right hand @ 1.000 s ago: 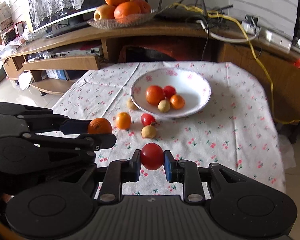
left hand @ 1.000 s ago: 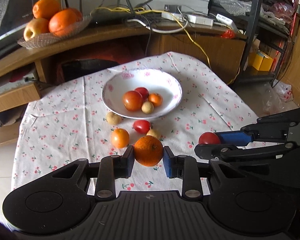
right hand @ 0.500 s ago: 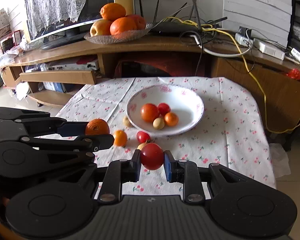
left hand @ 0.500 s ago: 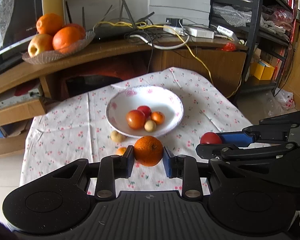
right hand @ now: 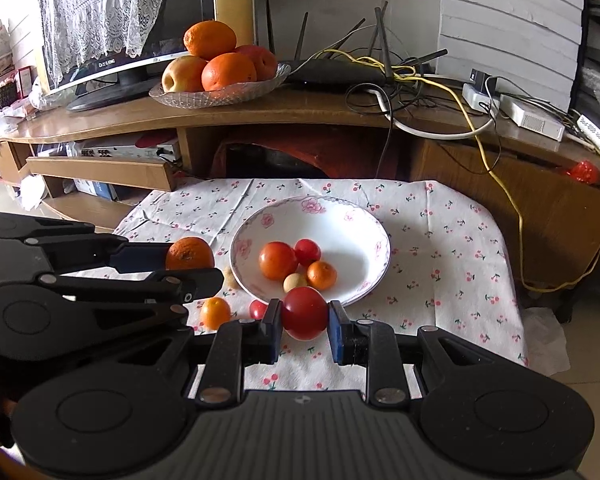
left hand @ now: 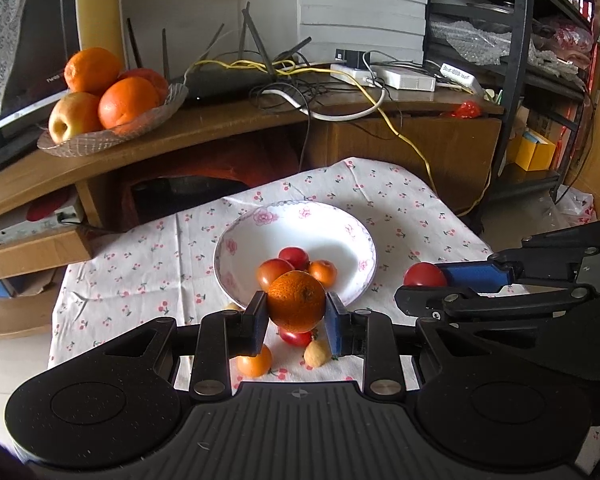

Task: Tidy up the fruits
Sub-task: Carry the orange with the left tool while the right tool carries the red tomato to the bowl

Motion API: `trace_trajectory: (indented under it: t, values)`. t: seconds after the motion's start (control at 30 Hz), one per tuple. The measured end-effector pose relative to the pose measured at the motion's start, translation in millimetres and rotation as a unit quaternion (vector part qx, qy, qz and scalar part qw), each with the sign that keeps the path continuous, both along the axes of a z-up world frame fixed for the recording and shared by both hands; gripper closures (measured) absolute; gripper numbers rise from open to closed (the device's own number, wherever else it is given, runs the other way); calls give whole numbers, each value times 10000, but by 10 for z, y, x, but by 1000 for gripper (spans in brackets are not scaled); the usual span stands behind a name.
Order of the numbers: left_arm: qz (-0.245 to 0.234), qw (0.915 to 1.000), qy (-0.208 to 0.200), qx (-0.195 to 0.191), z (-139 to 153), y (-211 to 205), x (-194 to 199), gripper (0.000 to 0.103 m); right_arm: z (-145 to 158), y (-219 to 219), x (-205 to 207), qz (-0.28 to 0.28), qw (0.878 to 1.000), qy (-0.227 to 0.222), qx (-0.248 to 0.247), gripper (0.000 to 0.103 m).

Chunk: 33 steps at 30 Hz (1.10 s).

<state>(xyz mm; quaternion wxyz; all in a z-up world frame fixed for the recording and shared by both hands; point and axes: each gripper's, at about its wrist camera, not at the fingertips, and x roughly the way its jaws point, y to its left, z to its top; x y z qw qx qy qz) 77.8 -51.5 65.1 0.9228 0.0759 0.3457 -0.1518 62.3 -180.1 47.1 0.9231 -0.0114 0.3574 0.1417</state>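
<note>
Both grippers have risen and tipped back since a sec ago: the bowl [left hand: 356, 240] sat high in each frame then, now it's mid-frame, w/ more of the wall and shelf showing above. Left gripper [left hand: 296, 316] is clamped on the orange [left hand: 296, 302], which sits right between its pads at frame centre, overlapping the bowl's near rim in the left wrist view. Right gripper [right hand: 304, 322] is pinched on a red tomato [right hand: 304, 313], again dead centre between the pads, just below the bowl's [right hand: 372, 236] near rim in its own view. In the bowl: a big tomato [right hand: 278, 260], a smaller red one [right hand: 308, 251], a small orange fruit [right hand: 322, 275] and a pale round one [right hand: 294, 282]. On the cloth [right hand: 452, 264], lower left of the bowl: a small mandarin [right hand: 215, 313], a cherry tomato [right hand: 257, 309], a beige fruit [left hand: 317, 353]. Upper left, a glass dish [right hand: 220, 98] of oranges on the shelf.
</note>
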Motion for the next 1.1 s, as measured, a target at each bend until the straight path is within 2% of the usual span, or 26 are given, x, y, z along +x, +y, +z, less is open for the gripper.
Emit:
trace_trajectory:
  t: [0.6,1.1]
  values:
    - [164,9993,339,67,-198,-39,506,67,-208,16,556,-21,9996,266,-44,77]
    - [347,9944,988,105,-542,-44,1026,67,-529,93,1169,170,9962,820,-242,77]
